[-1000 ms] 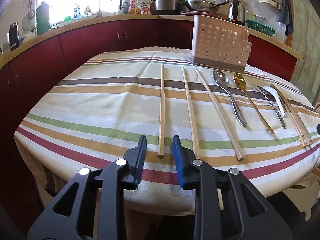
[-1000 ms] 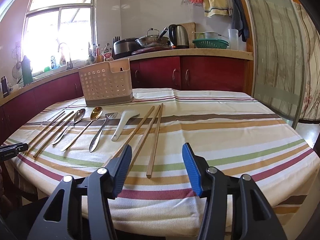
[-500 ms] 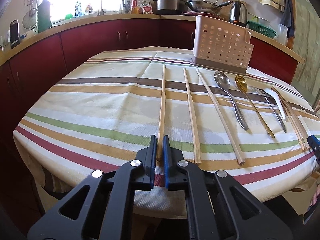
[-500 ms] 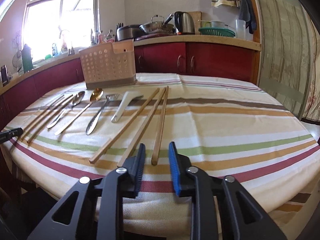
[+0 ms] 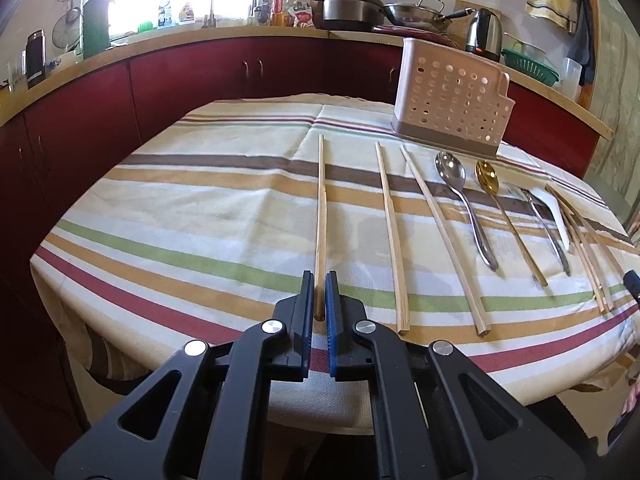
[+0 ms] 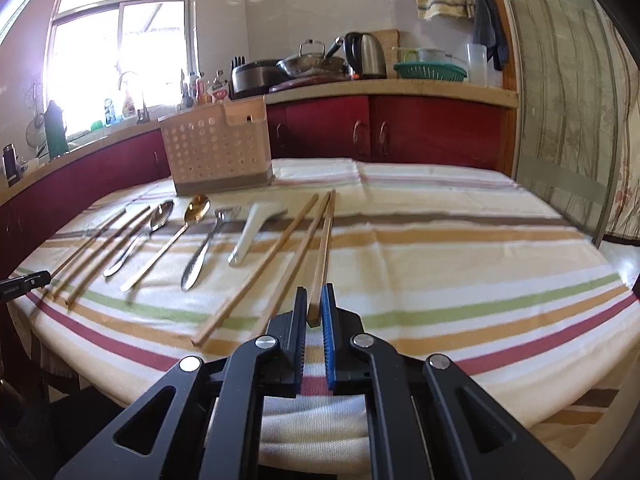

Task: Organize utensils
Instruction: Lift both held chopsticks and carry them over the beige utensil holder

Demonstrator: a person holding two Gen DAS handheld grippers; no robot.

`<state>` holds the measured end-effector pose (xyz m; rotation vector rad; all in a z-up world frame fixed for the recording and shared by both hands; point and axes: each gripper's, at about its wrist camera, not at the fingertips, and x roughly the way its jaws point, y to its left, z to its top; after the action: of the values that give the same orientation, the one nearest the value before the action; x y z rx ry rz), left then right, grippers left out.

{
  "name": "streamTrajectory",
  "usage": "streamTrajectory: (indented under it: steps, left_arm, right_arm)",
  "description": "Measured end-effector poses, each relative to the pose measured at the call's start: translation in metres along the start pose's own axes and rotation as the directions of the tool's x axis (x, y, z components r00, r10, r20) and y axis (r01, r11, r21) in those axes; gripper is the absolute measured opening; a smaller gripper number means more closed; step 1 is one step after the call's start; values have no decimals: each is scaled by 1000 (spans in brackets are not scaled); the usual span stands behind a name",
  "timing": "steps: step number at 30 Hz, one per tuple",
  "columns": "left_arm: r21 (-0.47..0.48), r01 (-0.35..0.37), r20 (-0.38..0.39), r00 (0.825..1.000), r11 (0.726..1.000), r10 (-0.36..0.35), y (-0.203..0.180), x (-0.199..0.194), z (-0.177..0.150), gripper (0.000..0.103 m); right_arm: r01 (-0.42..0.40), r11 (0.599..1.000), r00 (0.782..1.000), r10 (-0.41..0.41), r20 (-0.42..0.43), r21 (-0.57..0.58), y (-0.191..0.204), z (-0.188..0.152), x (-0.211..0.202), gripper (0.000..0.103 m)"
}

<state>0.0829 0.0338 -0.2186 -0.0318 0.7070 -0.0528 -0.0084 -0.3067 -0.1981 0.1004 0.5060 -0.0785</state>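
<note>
My left gripper (image 5: 319, 280) is shut on the near end of the leftmost wooden chopstick (image 5: 321, 208), which lies lengthwise on the striped tablecloth (image 5: 192, 208). My right gripper (image 6: 314, 294) has its jaws closing on the near end of the rightmost chopstick (image 6: 325, 244), with the pads pressing it. Between those two lie two chopsticks (image 5: 390, 232), a silver spoon (image 5: 460, 196), a gold spoon (image 5: 496, 200), a fork (image 6: 204, 248), a white soup spoon (image 6: 250, 232) and two chopsticks (image 6: 256, 276). The perforated beige utensil basket (image 6: 216, 152) stands upright behind them.
The round table's edge drops off just under both grippers. Red cabinets and a counter (image 6: 400, 88) with a kettle, pots and a green colander ring the far side. A striped curtain (image 6: 568, 120) hangs at the right.
Both grippers went from open to shut, each closing on the near end of the chopstick in front of it. The right gripper came slightly closer to the table.
</note>
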Motion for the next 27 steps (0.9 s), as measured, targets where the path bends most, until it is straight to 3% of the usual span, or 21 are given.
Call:
streamTrajectory:
  steps: [7, 15, 27]
  left_arm:
    - [-11, 16, 24, 1000, 1000, -16, 3, -16, 12, 6]
    - [1, 35, 105, 994, 999, -35, 1, -46, 34, 6]
    - [14, 64, 201, 977, 998, -65, 0, -72, 87, 6]
  right_arm:
    - [9, 1000, 997, -8, 77, -14, 4, 26, -21, 8]
    - [11, 999, 986, -6, 166, -32, 8, 58, -42, 8]
    - [-14, 999, 974, 21, 226, -36, 10, 112, -34, 8]
